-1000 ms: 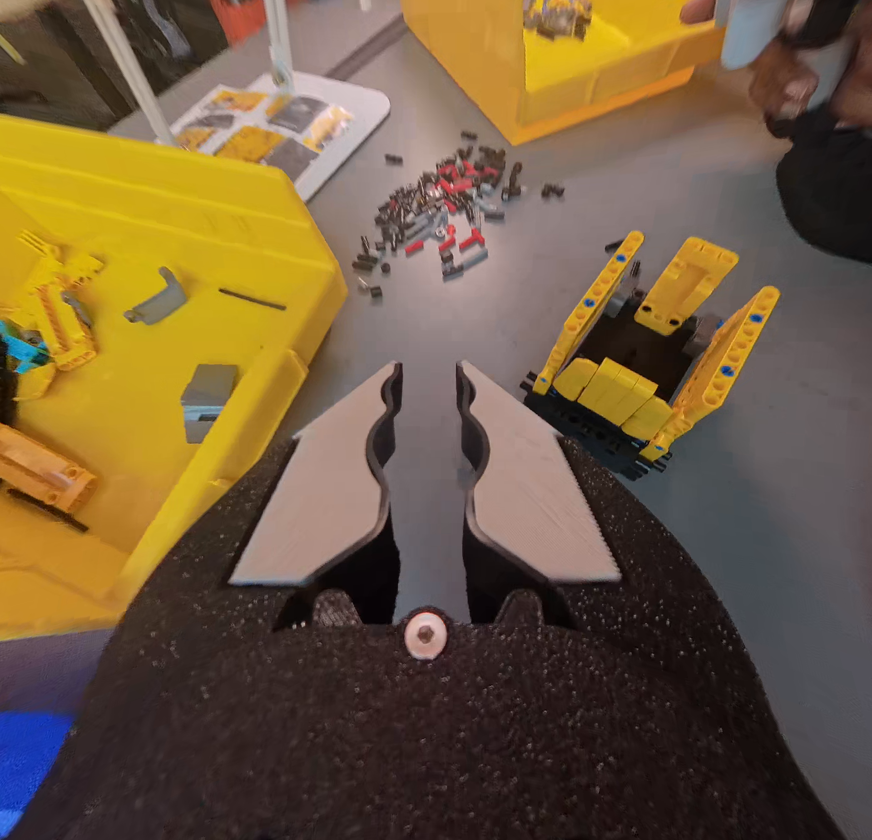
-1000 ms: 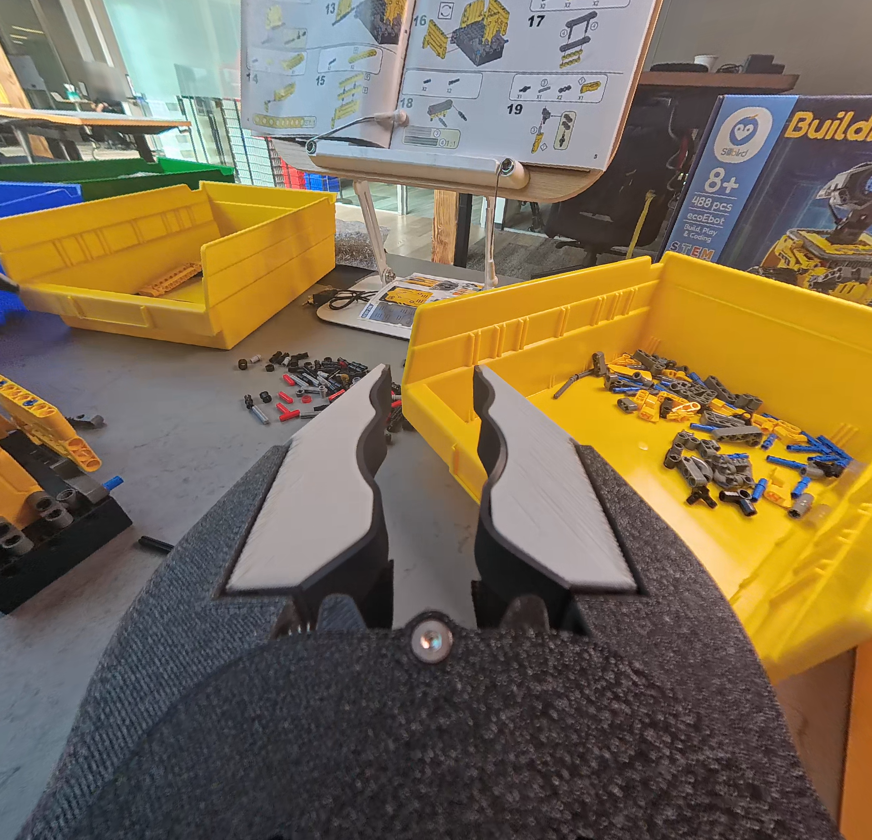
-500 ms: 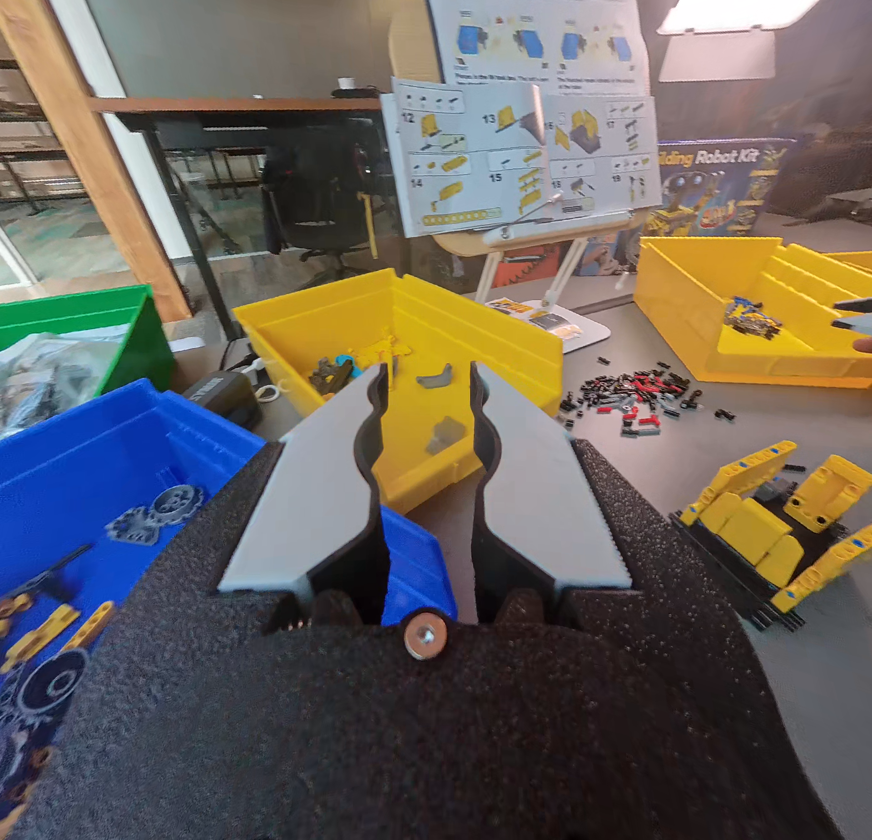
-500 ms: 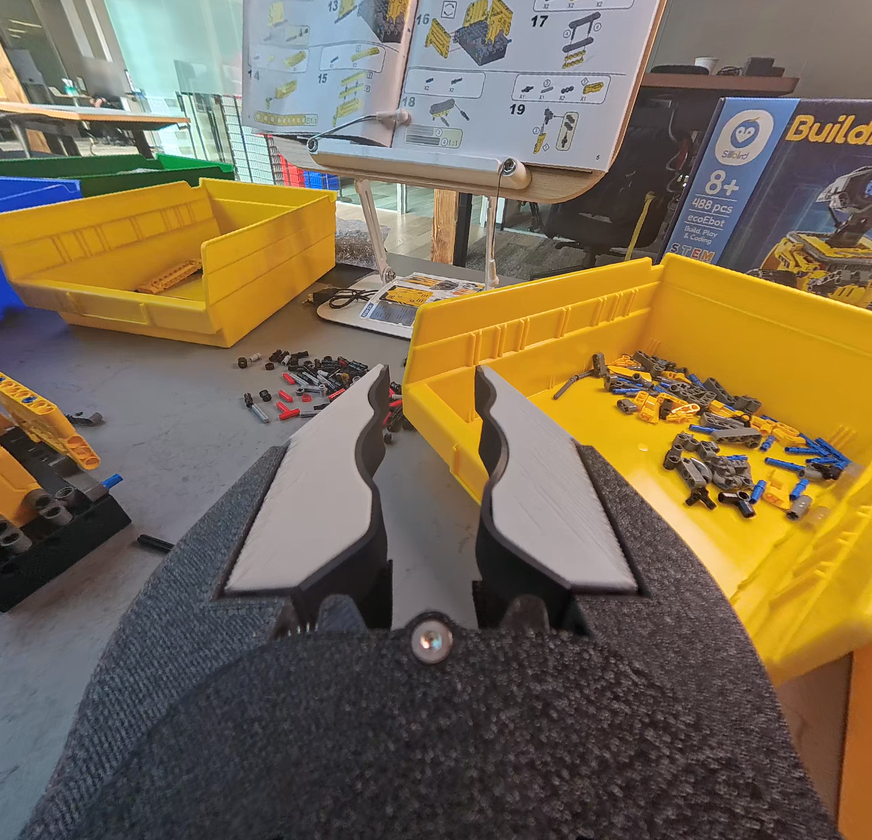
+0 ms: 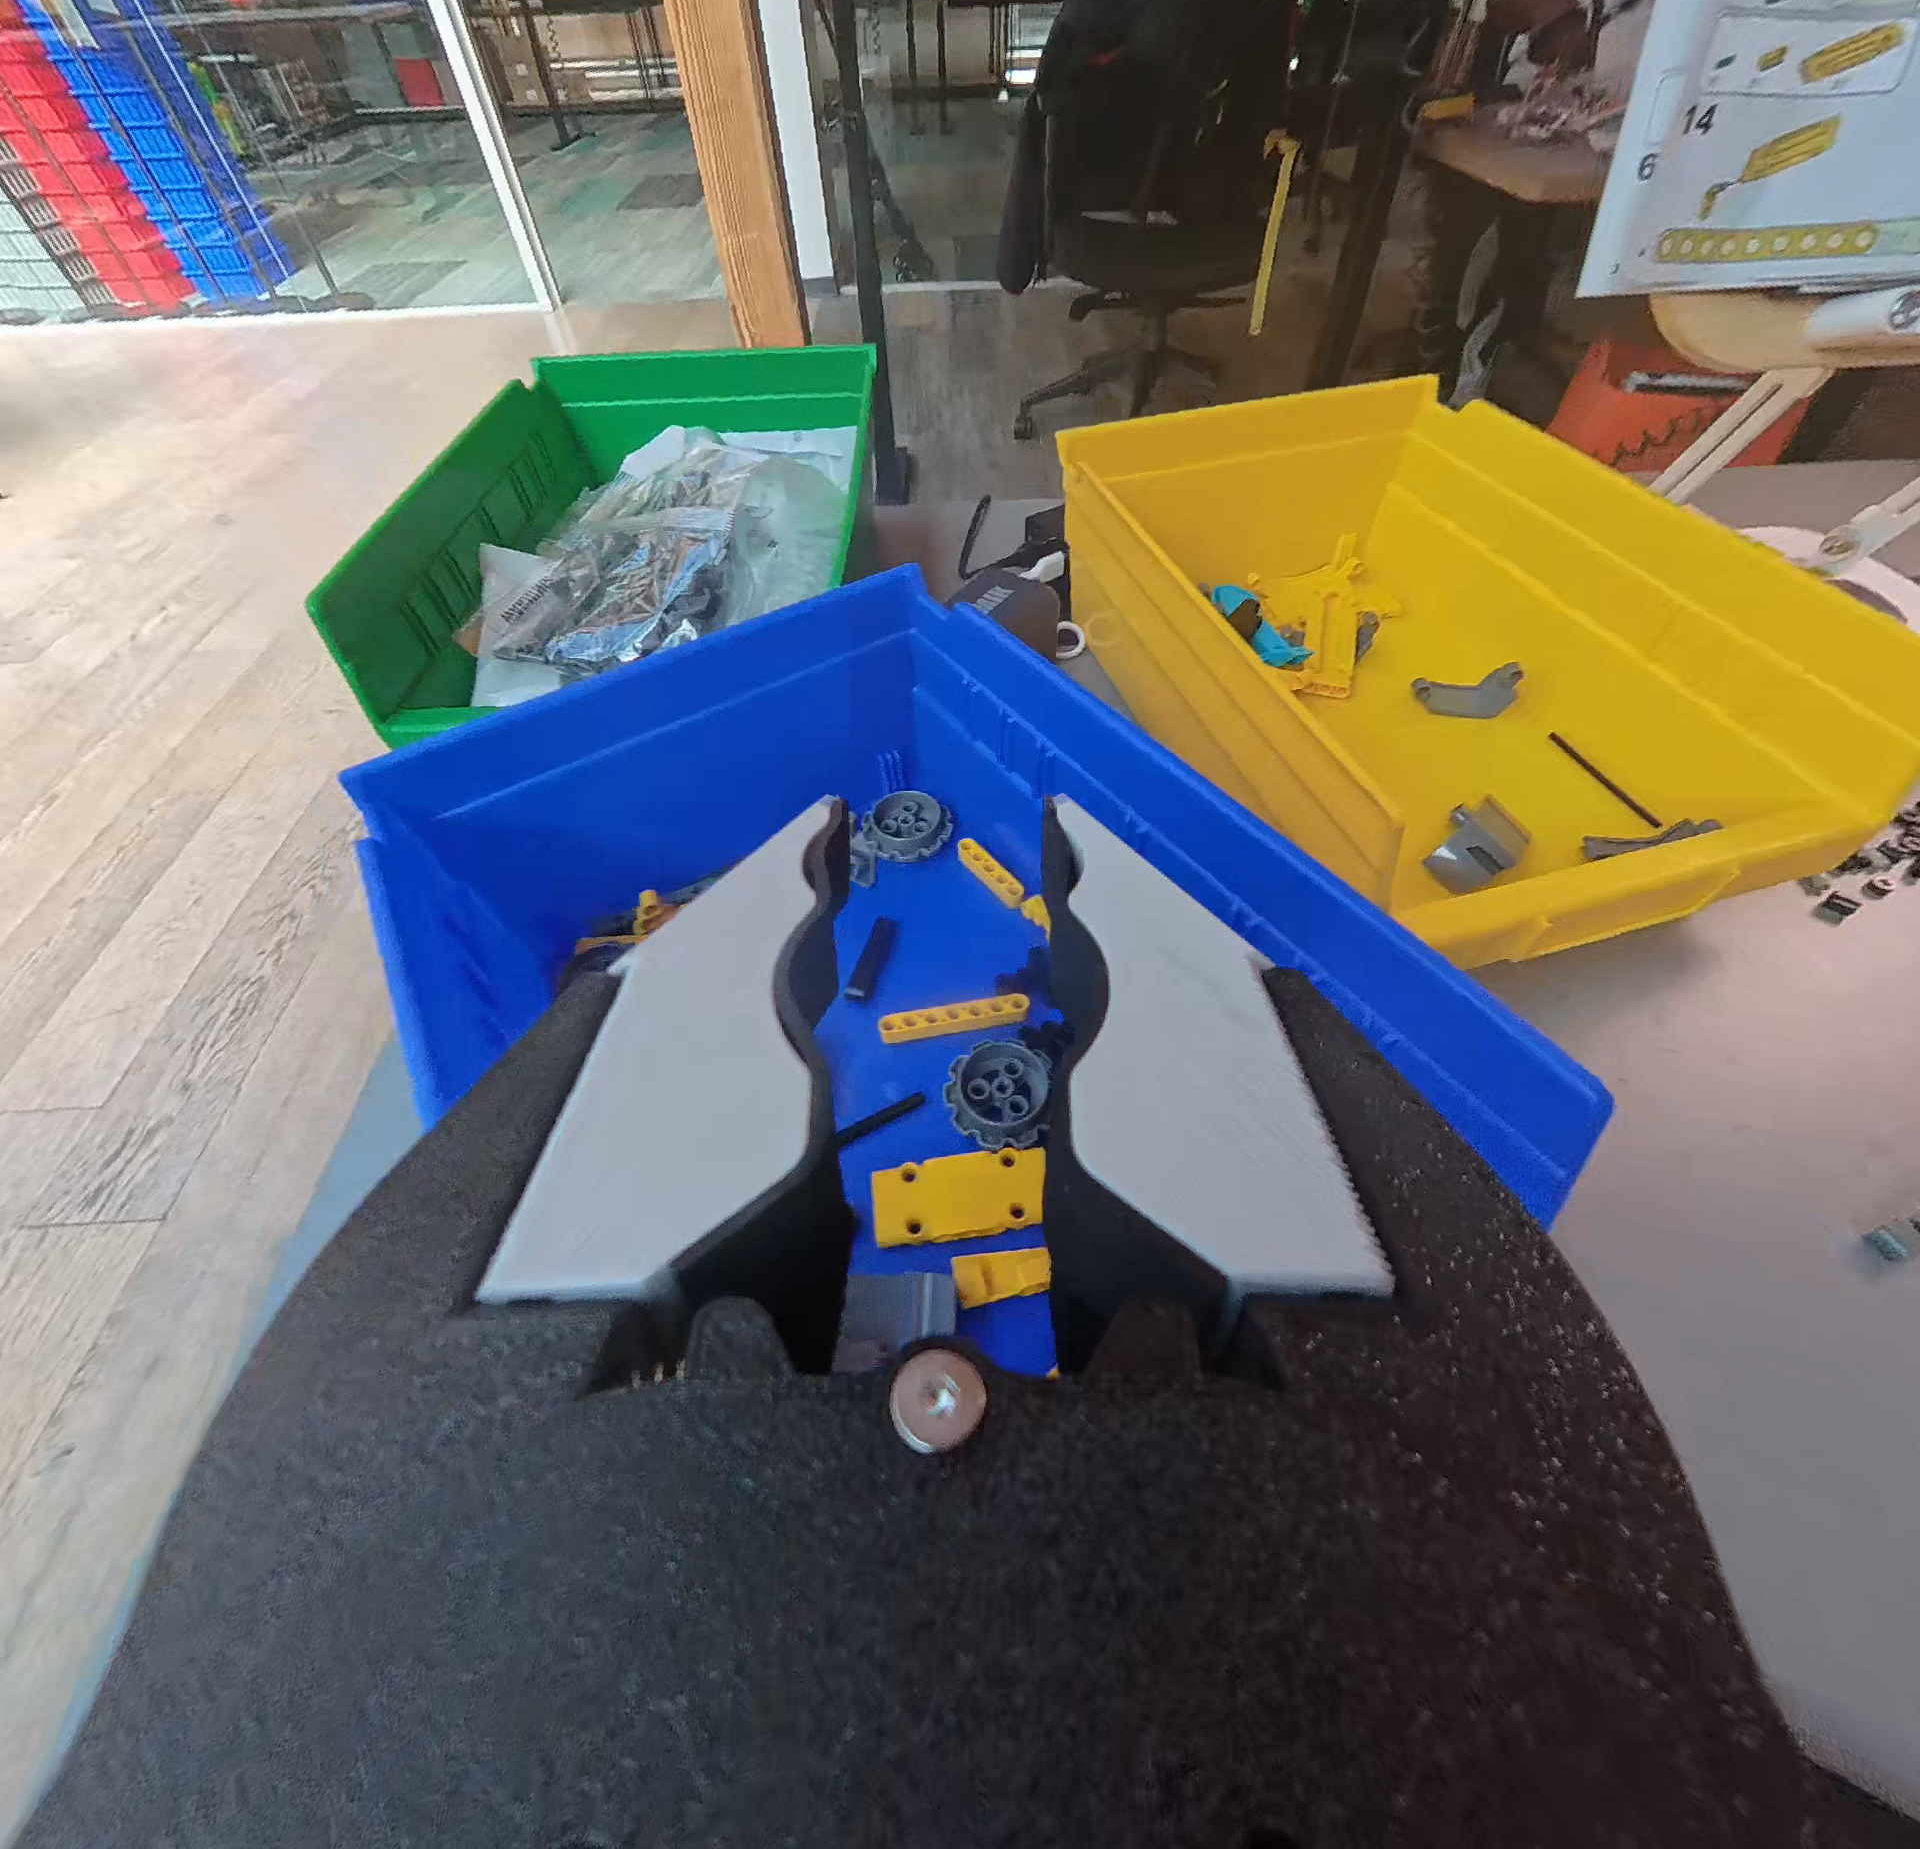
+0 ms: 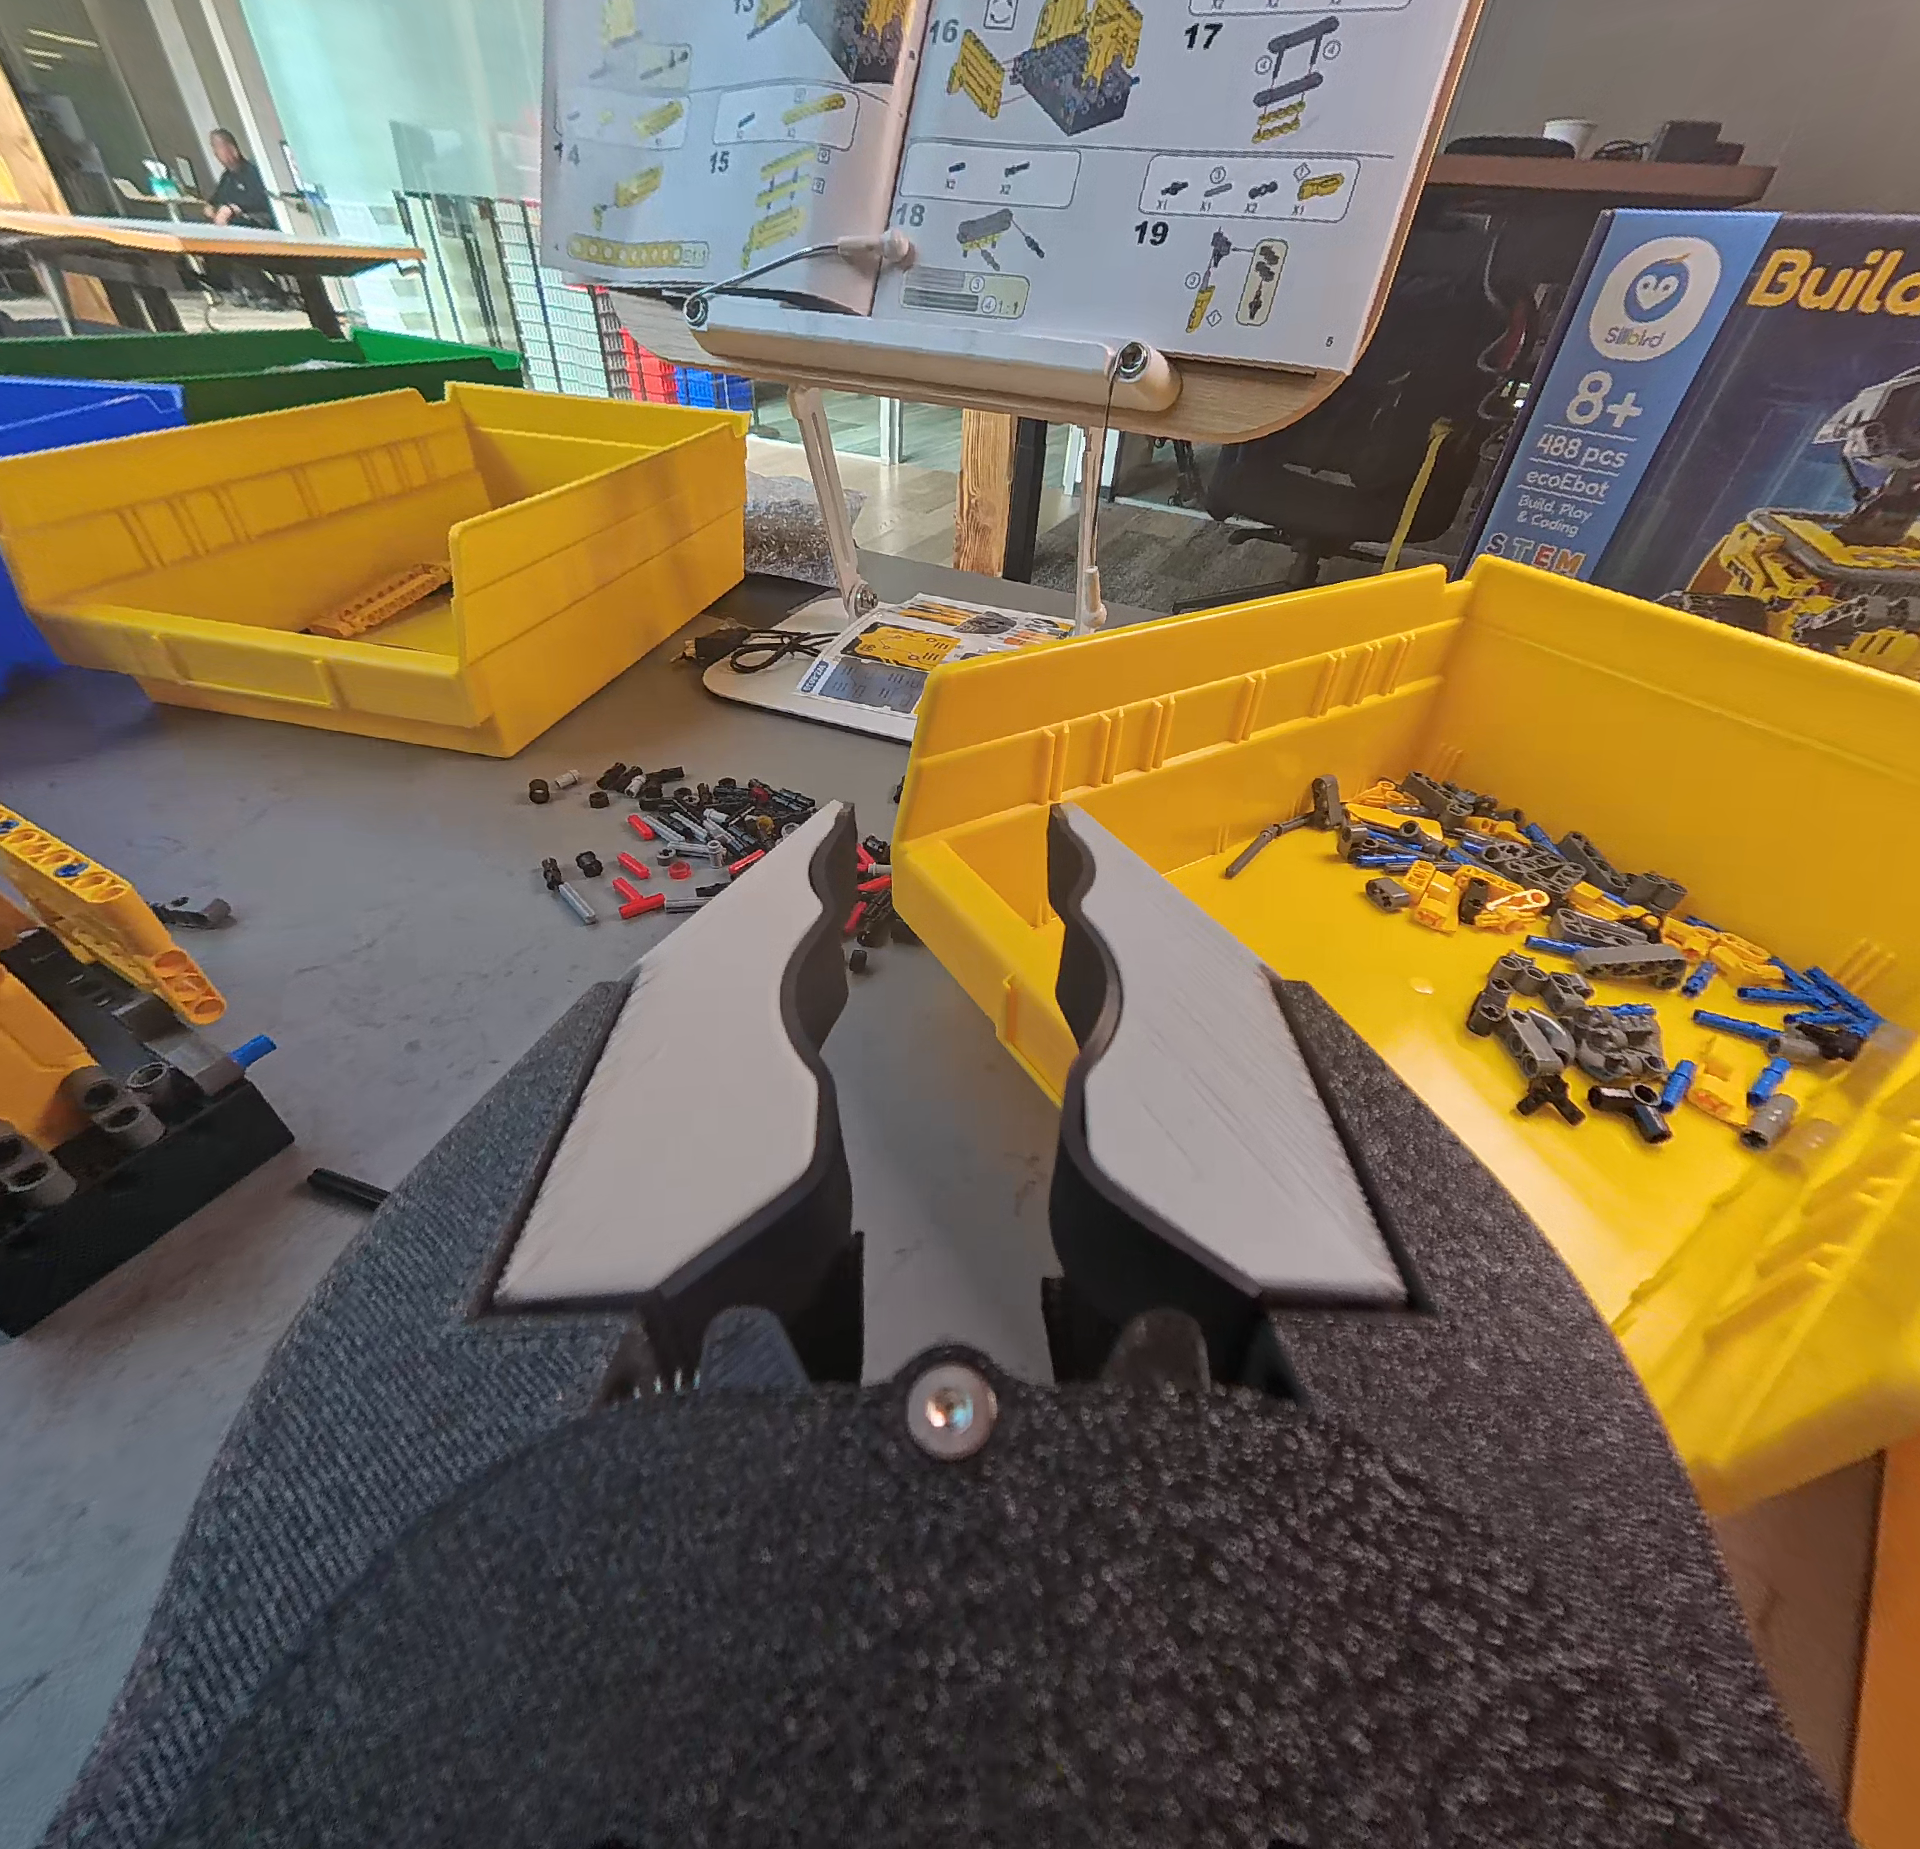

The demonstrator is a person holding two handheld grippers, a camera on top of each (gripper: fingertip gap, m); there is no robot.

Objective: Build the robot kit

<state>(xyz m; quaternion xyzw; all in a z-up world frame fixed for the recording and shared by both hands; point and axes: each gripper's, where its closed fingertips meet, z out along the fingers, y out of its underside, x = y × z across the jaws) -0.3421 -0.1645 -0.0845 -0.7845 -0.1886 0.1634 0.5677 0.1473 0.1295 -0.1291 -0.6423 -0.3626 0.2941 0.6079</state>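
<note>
Over the blue bin (image 5: 644,760), left tool (image 5: 940,833) hangs parted and empty.
Beneath lie gears and a yellow beam (image 5: 953,1022); right tool (image 6: 948,833), likewise gaping and empty, hovers above the bench (image 6: 395,864) beside a yellow bin (image 6: 1195,698); half-built model (image 6: 94,1051) waits unfinished.

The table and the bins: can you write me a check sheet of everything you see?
Surface: grey table, mostly bare.
Job's things: blue bin with grey gear wheels and yellow beams; yellow bin of small grey, blue and yellow pieces; part-built yellow and black model.
Clutter: loose pins on the table; green bin with plastic bags.
Grippers: left gripper open over the blue bin; right gripper open, empty.
Cables: black cable by the booklet stand.
Surroundings: office chair, desks, glass wall.
</note>
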